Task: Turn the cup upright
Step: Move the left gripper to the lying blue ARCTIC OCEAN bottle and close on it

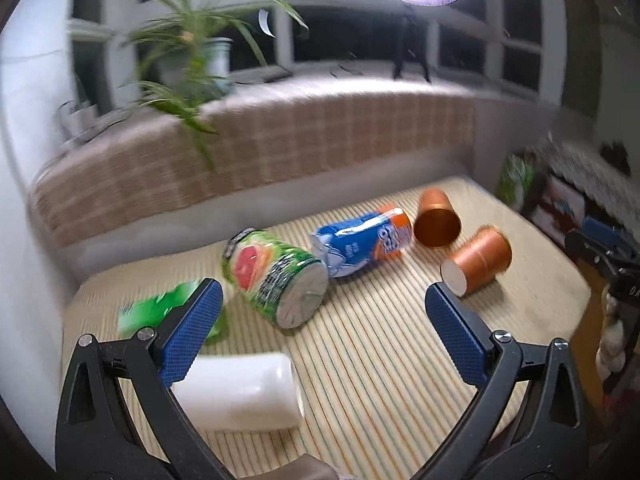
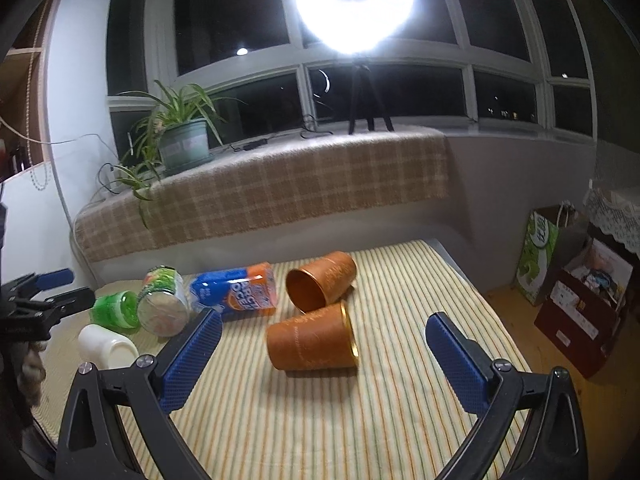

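A: Which cup first, and where are they?

B: Two copper-coloured cups, both on their sides on the striped mat (image 2: 360, 420). The near cup (image 2: 312, 338) lies right in front of your right gripper (image 2: 323, 354), mouth to your right. The far cup (image 2: 322, 286) sits just behind it, mouth facing you, the two touching or nearly so. Go for the near one w/ the right.

A: Fingers?

B: Both pairs spread wide, holding nothing. Left gripper (image 1: 323, 320) too; it hangs over the clutter side, w/ the white bottle (image 1: 240, 392) just under its left finger (image 1: 192, 332) and the grapefruit can (image 1: 276, 276) ahead.

A: How do I take it?

B: Imo pinch across the cup's body near the middle, not the rim — it's tapered and looks slick, so a rim grip could squirt out. Come in low and level, fingers either side of the wall, then roll your wrist so the mouth comes up and set the base flat on the mat. Soft mat, so press down a bit before letting go.

A: Risks?

B: Nudging the far cup, or rolling it into the blue-orange can (image 2: 240, 290) beside it. Keep the left gripper back; its view is blurred, so I can't tell much more there.

A: Right-hand pose now?

B: Above the mat's near end, pointing fwd and angled down, near cup centred between the fingers but not yet reached.
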Motion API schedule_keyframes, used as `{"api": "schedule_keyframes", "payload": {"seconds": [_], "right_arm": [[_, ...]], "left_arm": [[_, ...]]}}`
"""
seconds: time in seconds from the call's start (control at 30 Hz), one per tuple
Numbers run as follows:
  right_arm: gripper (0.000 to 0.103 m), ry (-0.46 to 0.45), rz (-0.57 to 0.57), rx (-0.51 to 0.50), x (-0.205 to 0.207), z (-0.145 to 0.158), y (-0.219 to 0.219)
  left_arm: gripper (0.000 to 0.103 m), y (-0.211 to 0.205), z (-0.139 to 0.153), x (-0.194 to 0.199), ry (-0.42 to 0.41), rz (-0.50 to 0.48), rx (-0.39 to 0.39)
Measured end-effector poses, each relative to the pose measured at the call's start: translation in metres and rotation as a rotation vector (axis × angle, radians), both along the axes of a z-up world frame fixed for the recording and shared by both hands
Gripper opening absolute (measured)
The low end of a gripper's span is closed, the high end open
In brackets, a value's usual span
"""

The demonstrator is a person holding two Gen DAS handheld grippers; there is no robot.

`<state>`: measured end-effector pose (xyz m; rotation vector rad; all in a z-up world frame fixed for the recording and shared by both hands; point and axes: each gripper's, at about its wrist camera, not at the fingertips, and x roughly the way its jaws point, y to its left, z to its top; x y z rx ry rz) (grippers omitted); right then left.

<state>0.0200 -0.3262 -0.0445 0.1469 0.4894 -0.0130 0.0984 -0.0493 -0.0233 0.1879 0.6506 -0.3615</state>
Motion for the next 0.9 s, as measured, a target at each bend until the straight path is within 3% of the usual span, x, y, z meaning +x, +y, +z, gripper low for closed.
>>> {"api": "schedule_keyframes", "payload": {"seconds": [0.07, 0.43, 0.9], "right_arm": [[0.103, 0.014, -0.011, 0.011, 0.0, -0.005, -0.006], [0.103, 0.061, -0.082, 0.068, 0.006, -0.028, -0.045], [0.103, 0.114, -0.153, 0.17, 0.019, -0.056, -0.09]], "left_arm": [[0.095, -0.012, -0.001, 0.012, 0.018, -0.052, 0.05], [0.095, -0.095, -0.035, 0.082, 0.155, -0.301, 0.307], [0.095, -0.141, -0.081, 0.133, 0.25, -0.385, 0.579]]}}
